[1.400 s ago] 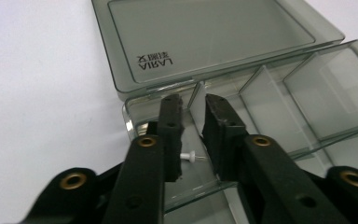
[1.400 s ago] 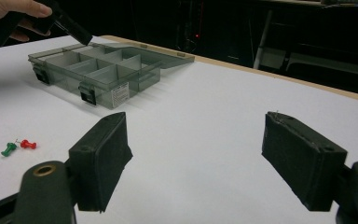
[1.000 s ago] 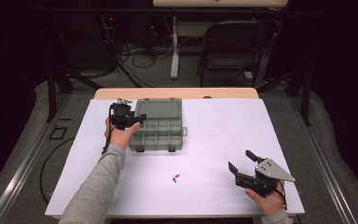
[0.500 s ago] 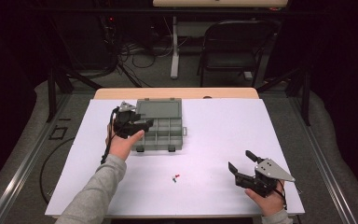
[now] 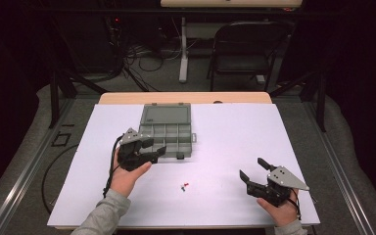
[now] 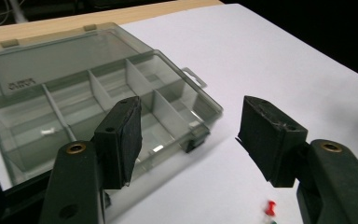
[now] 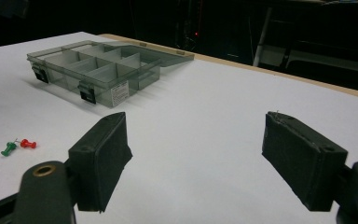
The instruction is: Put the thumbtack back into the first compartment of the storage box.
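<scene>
A smoky clear compartment box (image 5: 169,131) lies open on the white table, its lid flat at the far side. My left gripper (image 5: 154,147) hovers at the box's near left corner, open, with nothing between its pads. In the left gripper view the box (image 6: 74,93) lies just beyond the left gripper (image 6: 193,109), and a red pushpin (image 6: 271,207) shows low at the right. A red and a green pushpin (image 5: 184,186) lie together in front of the box. My right gripper (image 5: 251,168) rests open near the front right, apart from the red pin (image 7: 27,143) and the green pin (image 7: 8,148).
The white sheet (image 5: 235,132) covers the table, with a wooden edge (image 5: 186,98) at the back. Behind it stand a dark chair (image 5: 247,49) and a tangle of floor cables (image 5: 142,63). The box (image 7: 98,65) has two dark latches on its near wall.
My left gripper has come back toward the near edge and a little right, from beside the box's left side to its near left corner. The right gripper has stayed still.
</scene>
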`<action>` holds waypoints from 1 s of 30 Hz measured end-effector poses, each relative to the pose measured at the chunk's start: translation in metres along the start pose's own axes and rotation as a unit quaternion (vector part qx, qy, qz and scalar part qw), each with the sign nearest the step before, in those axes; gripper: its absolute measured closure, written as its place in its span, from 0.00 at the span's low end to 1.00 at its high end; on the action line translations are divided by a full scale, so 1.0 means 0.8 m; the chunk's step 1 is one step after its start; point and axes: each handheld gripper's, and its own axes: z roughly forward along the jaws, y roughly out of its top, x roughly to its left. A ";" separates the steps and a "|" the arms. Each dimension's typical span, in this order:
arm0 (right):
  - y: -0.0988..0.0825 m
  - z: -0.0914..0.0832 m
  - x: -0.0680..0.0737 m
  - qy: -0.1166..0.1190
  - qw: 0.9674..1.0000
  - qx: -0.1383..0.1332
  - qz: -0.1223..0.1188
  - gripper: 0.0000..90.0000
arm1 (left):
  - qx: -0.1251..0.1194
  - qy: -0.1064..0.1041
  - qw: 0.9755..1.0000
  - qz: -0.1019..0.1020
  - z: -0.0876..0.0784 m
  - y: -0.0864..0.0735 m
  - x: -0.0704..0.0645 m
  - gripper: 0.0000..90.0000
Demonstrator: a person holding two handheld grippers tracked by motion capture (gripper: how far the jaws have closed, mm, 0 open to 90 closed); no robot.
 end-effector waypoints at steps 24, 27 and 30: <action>0.001 -0.002 0.001 0.002 1.000 -0.002 -0.001 0.24 | 0.032 -0.039 0.999 0.018 0.009 -0.074 -0.036 0.57; 0.001 -0.002 0.000 0.002 1.000 -0.002 -0.002 0.24 | 0.051 -0.050 0.997 0.027 0.021 -0.079 -0.045 0.58; 0.001 -0.002 0.001 0.003 1.000 -0.003 -0.003 0.24 | 0.064 -0.058 0.996 0.037 0.031 -0.083 -0.053 0.60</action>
